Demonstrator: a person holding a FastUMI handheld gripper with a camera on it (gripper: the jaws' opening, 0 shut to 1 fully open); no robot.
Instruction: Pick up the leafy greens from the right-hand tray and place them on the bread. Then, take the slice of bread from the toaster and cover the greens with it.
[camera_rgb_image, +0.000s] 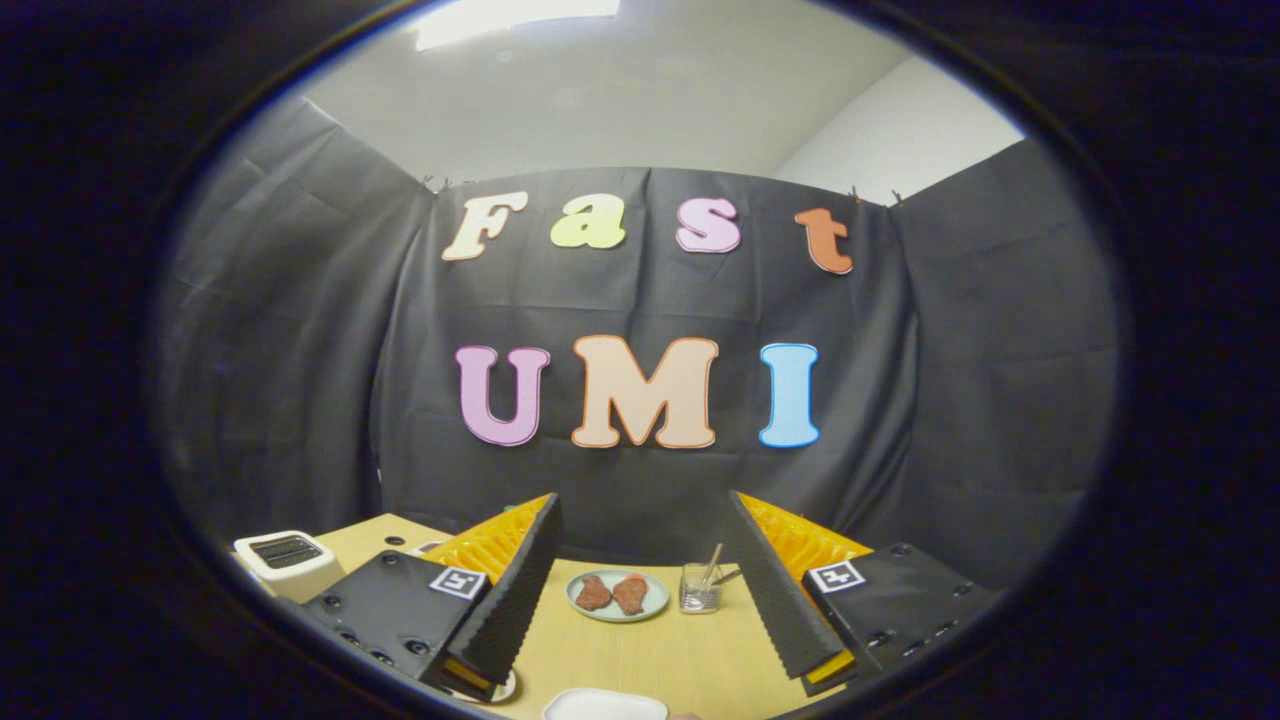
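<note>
Gripper (640, 590) level above table (690, 660), fingers spread, holding nothing.

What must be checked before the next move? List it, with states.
1. Tool open, nothing between its fingers: ok.
2. Toaster upright on the table, left of the fingers: ok.
3. Bread slice in the toaster slot: cannot tell.
4. Where the greens lie: cannot tell.
5. Plate with two brown pieces and glass stand beyond the fingers, apart from them: ok.
6. White dish near the tool, between the fingers; what it holds: cannot tell.
</note>
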